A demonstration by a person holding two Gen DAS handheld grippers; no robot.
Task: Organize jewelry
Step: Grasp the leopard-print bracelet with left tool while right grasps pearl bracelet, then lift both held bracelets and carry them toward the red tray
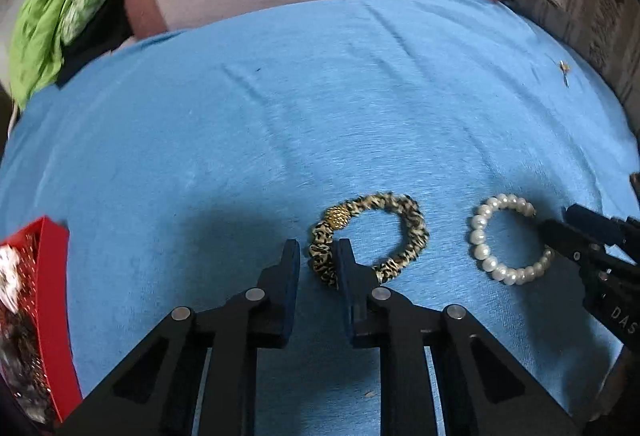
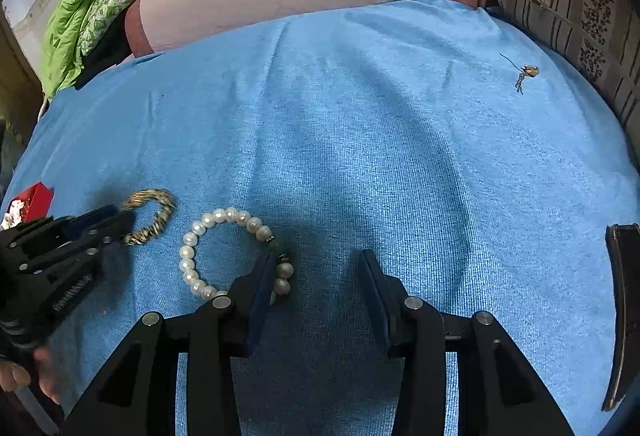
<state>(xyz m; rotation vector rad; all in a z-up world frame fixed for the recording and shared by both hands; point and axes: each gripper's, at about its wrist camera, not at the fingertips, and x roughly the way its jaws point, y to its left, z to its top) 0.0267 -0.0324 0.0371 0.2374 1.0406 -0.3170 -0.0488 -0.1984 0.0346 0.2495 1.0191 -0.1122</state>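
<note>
Jaws of the left hand-held gripper [image 1: 319,256] straddle the leopard-print bracelet's [image 1: 370,238] near side on the blue cloth [image 1: 280,115], pads not visibly pinching. Soft, light; take that band. Right hand-held gripper [image 2: 320,268] stands apart beside the pearl bracelet [image 2: 236,256].

Left gripper [image 1: 319,260] angled down, jaws narrow, straddling leopard-print bracelet [image 1: 404,236] band. Right gripper [image 2: 316,276] half-open right of it, empty.

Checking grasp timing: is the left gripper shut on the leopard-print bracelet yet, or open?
Open. The left gripper has a gap between its fingers; one finger overlaps the leopard-print bracelet, with no band visibly pinched.
</note>
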